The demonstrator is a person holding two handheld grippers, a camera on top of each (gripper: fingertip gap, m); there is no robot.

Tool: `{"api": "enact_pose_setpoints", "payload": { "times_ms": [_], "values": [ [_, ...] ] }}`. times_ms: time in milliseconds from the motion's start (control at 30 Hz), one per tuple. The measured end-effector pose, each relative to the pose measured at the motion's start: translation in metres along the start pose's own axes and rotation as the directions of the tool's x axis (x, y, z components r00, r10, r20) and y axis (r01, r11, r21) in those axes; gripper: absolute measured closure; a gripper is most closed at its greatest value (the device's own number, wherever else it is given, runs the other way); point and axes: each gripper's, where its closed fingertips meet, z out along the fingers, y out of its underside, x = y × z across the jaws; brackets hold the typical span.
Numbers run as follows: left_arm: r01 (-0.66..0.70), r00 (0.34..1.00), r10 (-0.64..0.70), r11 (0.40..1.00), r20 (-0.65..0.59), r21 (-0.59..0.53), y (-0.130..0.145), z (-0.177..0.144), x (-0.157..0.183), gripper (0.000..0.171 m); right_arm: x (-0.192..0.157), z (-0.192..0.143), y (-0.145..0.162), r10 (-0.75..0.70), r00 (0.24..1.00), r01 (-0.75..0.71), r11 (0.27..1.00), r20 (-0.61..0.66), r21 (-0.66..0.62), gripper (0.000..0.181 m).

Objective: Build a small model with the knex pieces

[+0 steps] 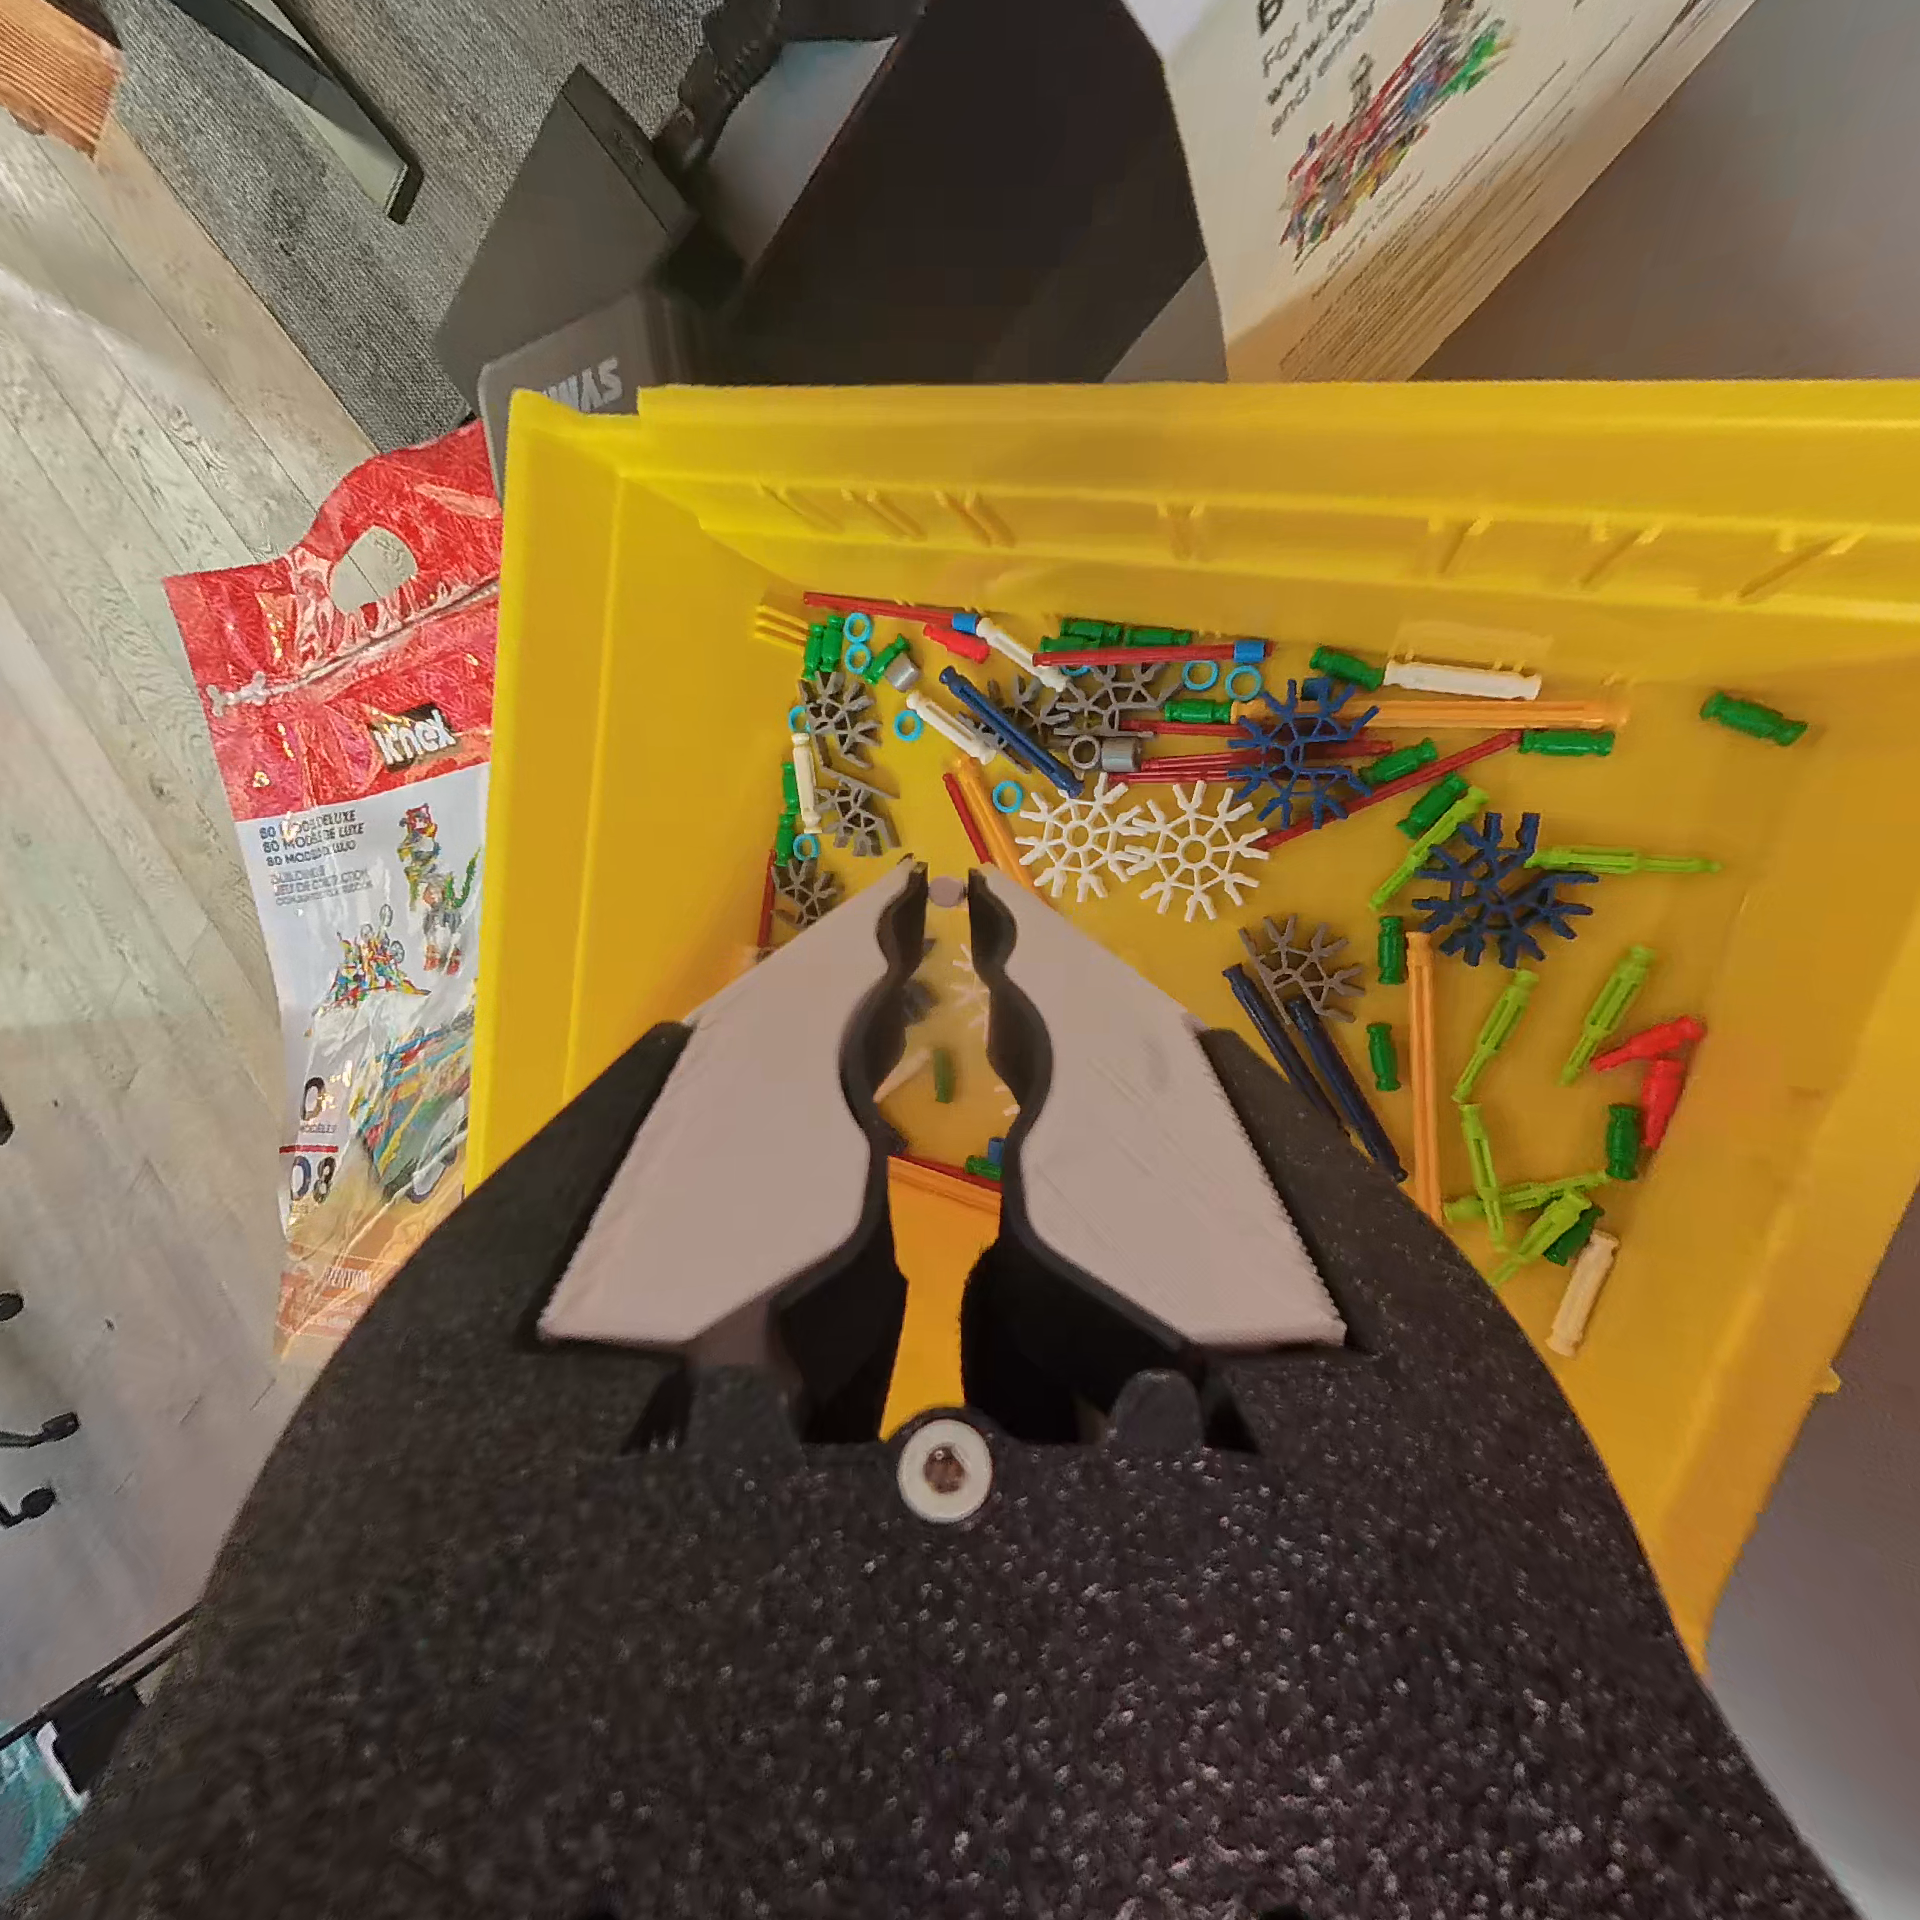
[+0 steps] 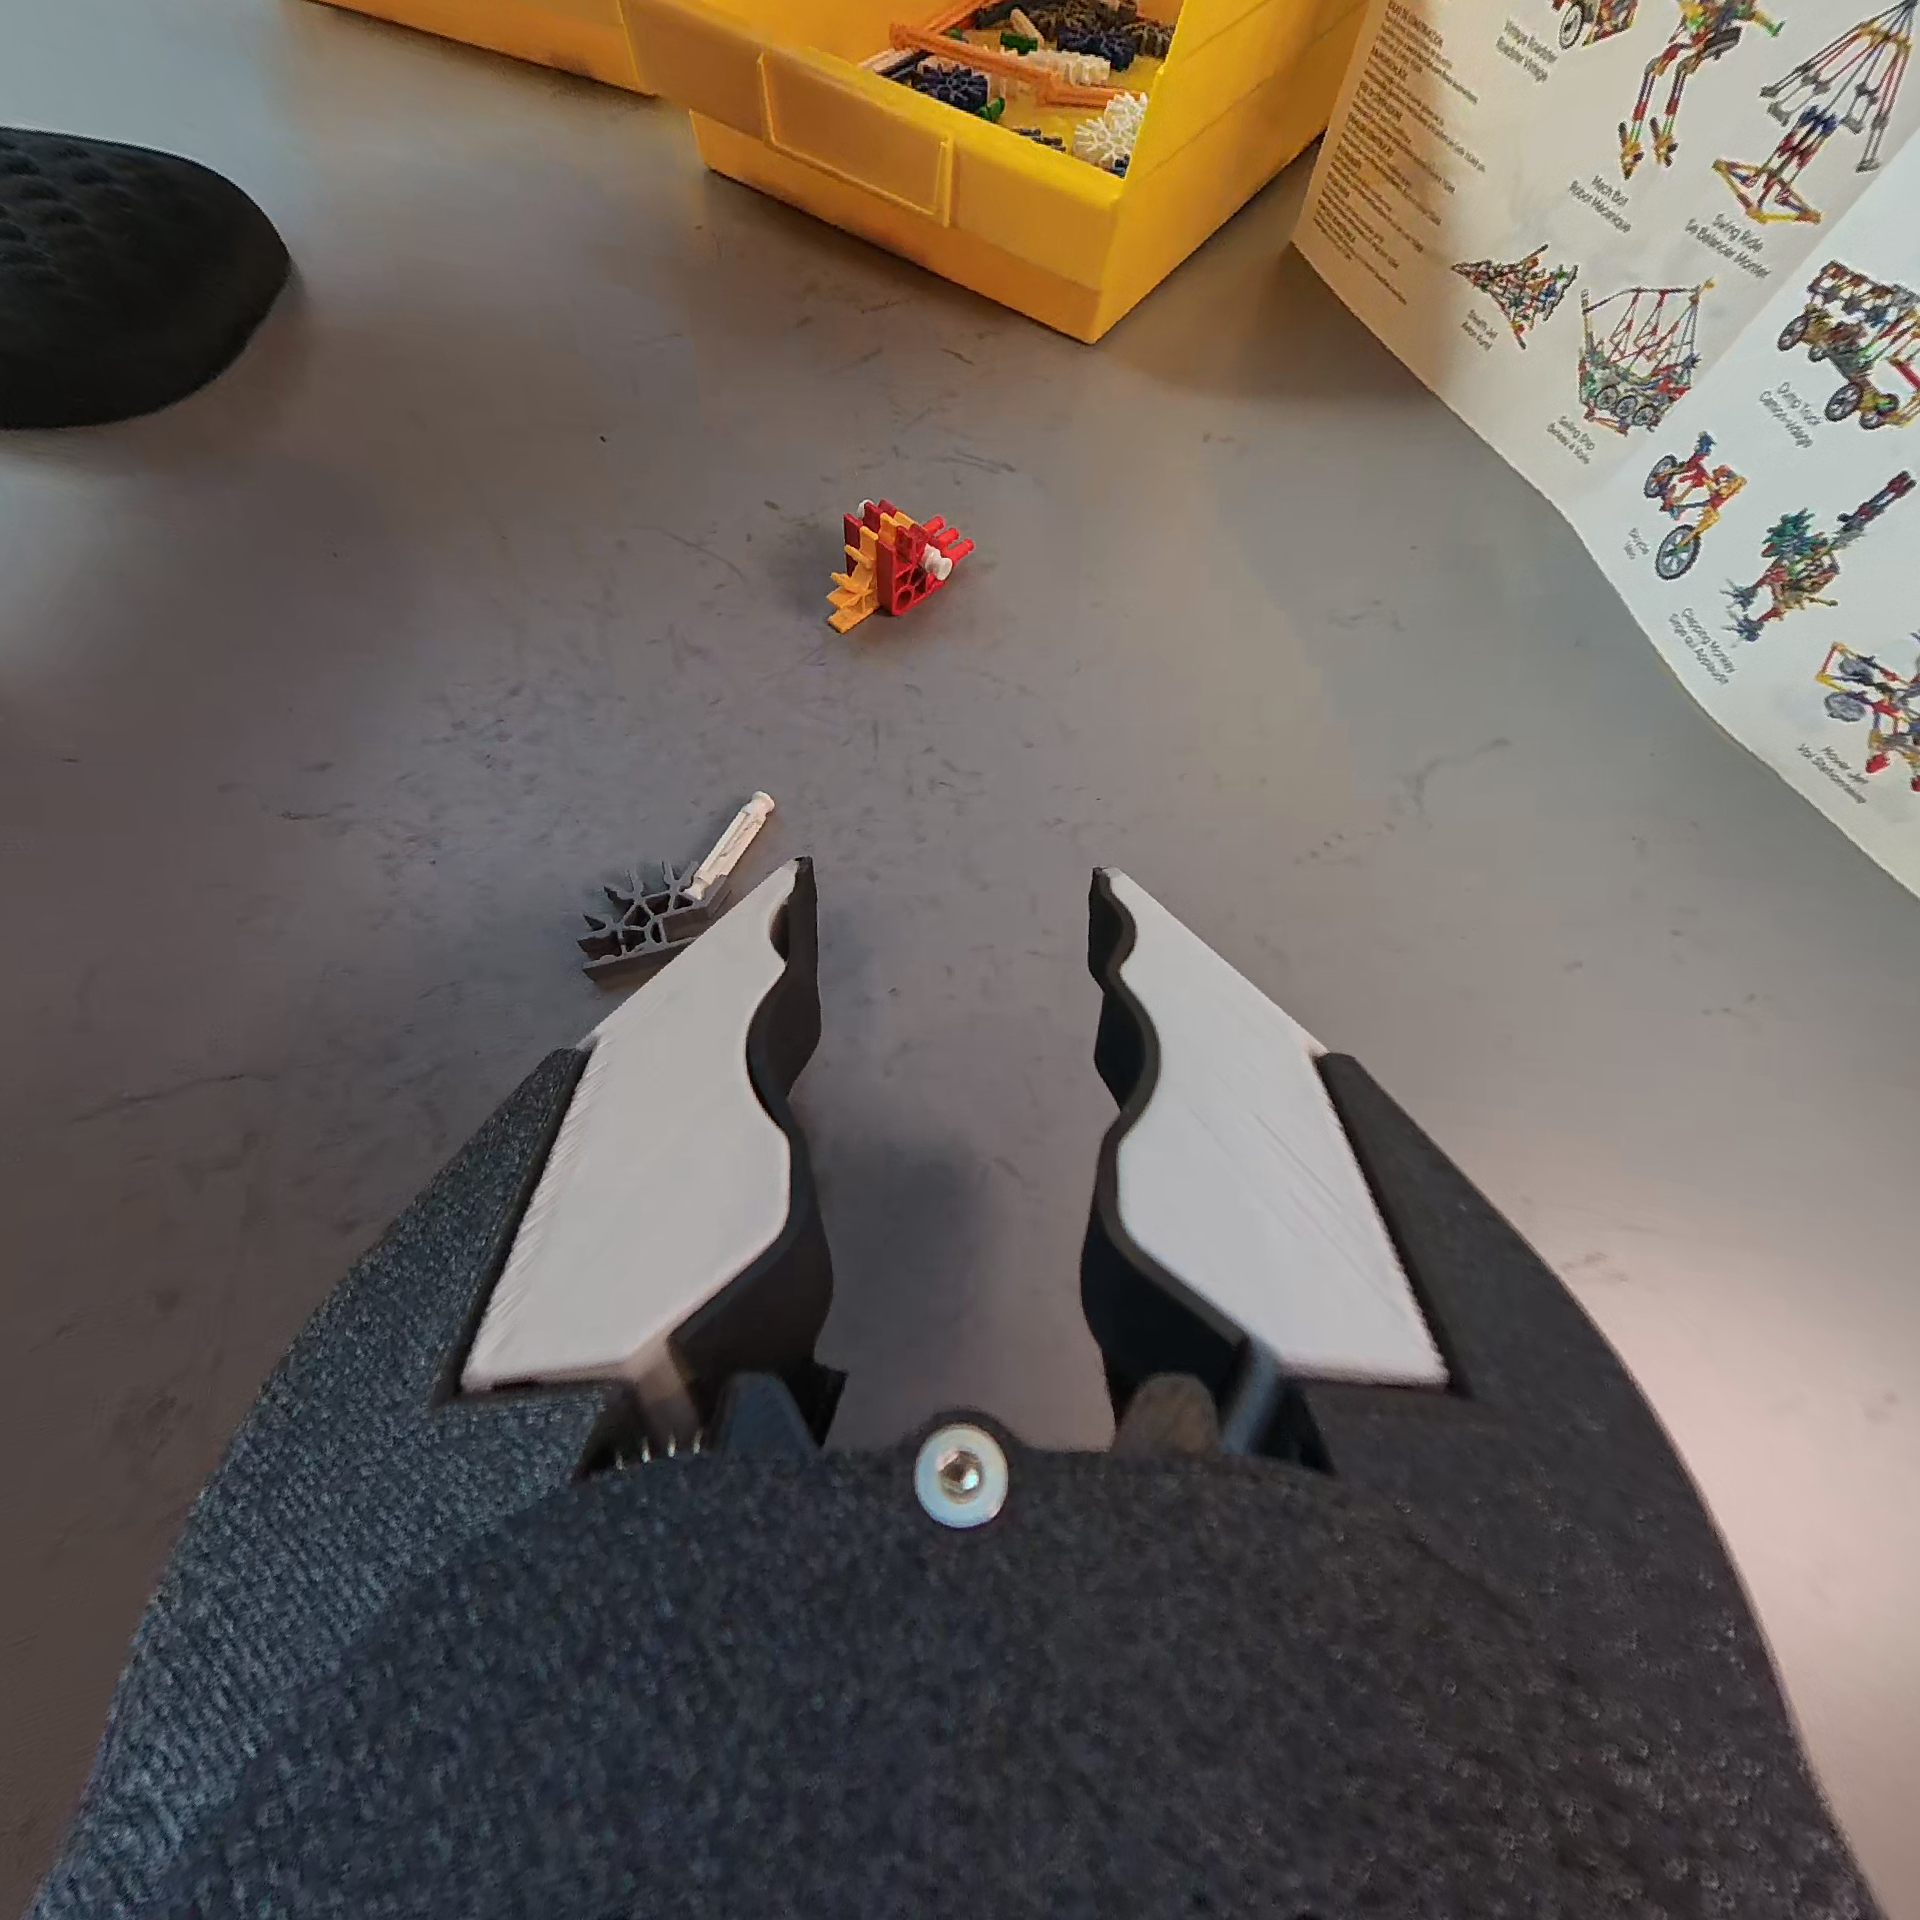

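My left gripper [image 1: 943, 883] hangs over a yellow bin [image 1: 1143, 499] of loose building-toy rods and connectors. Its tips are nearly together and pinch a small grey round piece [image 1: 943, 891]. Two white snowflake connectors [image 1: 1138, 847] lie just right of the tips. My right gripper [image 2: 951, 873] is open and empty above the grey table [image 2: 1247, 727]. A grey connector with a white rod [image 2: 665, 909] lies by its left fingertip. A small red and orange assembly [image 2: 896, 566] lies farther ahead.
A smaller yellow bin [image 2: 935, 177] of pieces stands at the far edge of the right wrist view. A printed instruction sheet [image 2: 1662, 343] lies on the right. A red toy bag [image 1: 364, 831] and black boxes [image 1: 831, 208] lie left of and behind the big bin. The other gripper's black body [image 2: 104, 281] shows at left. My right fingertips sit around 40 centimeters from my left ones.
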Motion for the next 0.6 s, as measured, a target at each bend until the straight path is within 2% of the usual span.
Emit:
{"api": "enact_pose_setpoints", "payload": {
  "times_ms": [167,300,400,500,600],
  "values": [
    [0.068,0.998,-0.067,0.993,-0.009,0.095,-0.007,-0.006,-0.01,0.155,0.0,0.0,-0.001,0.007,1.0,-0.007,1.0,0.003,0.006,0.131],
    [0.09,0.995,-0.098,0.954,0.014,0.285,-0.029,-0.039,-0.008,0.152,0.0,0.0,-0.001,0.007,1.0,-0.007,1.0,0.001,0.006,0.13],
    [0.109,0.993,-0.119,0.873,-0.009,0.475,-0.048,-0.079,0.009,0.15,0.001,-0.001,-0.001,0.011,1.0,-0.011,1.0,-0.002,0.011,0.129],
    [0.129,0.991,-0.128,0.764,-0.047,0.633,-0.057,-0.116,0.036,0.149,0.002,-0.001,-0.002,0.016,1.0,-0.016,1.0,-0.001,0.016,0.129],
    [0.219,0.976,-0.135,0.647,-0.173,0.73,-0.058,-0.142,0.078,0.137,0.001,-0.002,-0.003,0.017,1.0,-0.017,1.0,0.01,0.021,0.129]
  ]
}}
